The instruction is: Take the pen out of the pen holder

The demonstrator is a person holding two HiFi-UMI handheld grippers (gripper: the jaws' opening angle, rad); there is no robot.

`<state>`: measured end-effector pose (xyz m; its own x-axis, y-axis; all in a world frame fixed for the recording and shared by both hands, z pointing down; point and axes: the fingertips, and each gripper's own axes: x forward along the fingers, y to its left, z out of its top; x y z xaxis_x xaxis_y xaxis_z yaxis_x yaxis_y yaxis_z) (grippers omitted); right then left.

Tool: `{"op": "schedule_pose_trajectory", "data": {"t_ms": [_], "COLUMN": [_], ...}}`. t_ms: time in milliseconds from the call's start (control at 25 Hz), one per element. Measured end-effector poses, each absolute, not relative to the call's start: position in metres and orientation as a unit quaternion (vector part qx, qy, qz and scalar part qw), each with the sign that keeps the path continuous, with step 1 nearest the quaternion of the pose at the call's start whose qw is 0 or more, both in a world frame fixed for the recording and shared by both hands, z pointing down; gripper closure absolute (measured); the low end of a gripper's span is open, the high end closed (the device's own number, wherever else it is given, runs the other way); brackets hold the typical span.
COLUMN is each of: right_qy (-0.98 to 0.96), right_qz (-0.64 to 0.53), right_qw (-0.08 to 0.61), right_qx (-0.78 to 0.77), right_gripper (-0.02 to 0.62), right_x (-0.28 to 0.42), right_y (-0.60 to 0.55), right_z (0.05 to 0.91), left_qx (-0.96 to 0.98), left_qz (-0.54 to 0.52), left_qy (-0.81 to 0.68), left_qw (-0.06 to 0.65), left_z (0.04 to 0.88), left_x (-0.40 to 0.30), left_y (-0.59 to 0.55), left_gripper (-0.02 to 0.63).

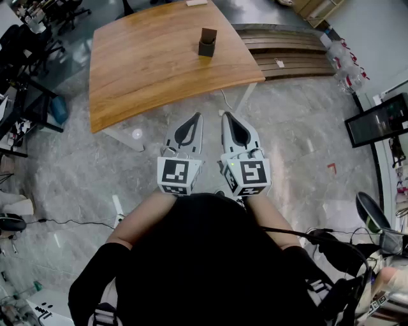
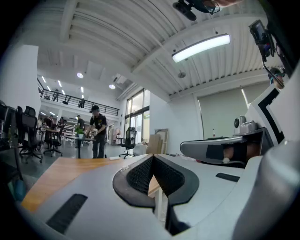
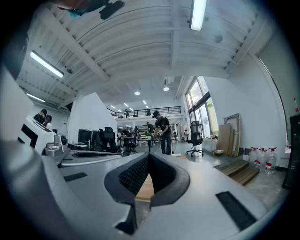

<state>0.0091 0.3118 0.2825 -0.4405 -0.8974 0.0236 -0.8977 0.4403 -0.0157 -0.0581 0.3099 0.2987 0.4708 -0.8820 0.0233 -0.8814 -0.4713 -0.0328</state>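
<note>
Grey plastic fingers with black ribbed pads (image 2: 140,176) meet at their tips on your left gripper (image 1: 198,116): it is closed, with nothing between them. Your right gripper (image 1: 224,115) is the same, its pads (image 3: 133,176) pressed together on nothing. The two grippers sit side by side, close together, both pointing forward over grey stone floor (image 1: 293,146).

Just ahead of the fingertips come a white cable (image 1: 224,100) on the floor, a white table leg (image 1: 246,95) and the near edge of a wooden table (image 1: 146,70). Well beyond the tips, roughly in line with the gap between the grippers, the dark pen holder (image 1: 207,42) stands upright on the tabletop. Whether a pen is in it is too small to tell.

Past the holder, a white card (image 1: 196,3) lies at the table's far edge. To the right of your right fingers lie stacked wooden steps (image 1: 287,60), with water bottles (image 1: 341,60) beyond them. To the left of your left fingers, office chairs (image 1: 38,38) crowd the room's edge.
</note>
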Motion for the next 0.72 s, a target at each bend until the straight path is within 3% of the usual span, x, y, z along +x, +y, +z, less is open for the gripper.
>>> {"op": "schedule_pose_trajectory", "data": {"t_ms": [720], "right_qy": [-0.855], "right_qz": [0.025], "right_qw": [0.004], "right_qx": [0.519], "right_gripper": [0.581], "right_x": [0.059], "right_y": [0.304], "right_z": [0.287], "left_qx": [-0.855], "left_qz": [-0.036], "left_qy": [0.518], "left_qw": [0.002], "left_z": [0.302], "left_x": [-0.009], "left_y": [0.305], "left_gripper": [0.606]}}
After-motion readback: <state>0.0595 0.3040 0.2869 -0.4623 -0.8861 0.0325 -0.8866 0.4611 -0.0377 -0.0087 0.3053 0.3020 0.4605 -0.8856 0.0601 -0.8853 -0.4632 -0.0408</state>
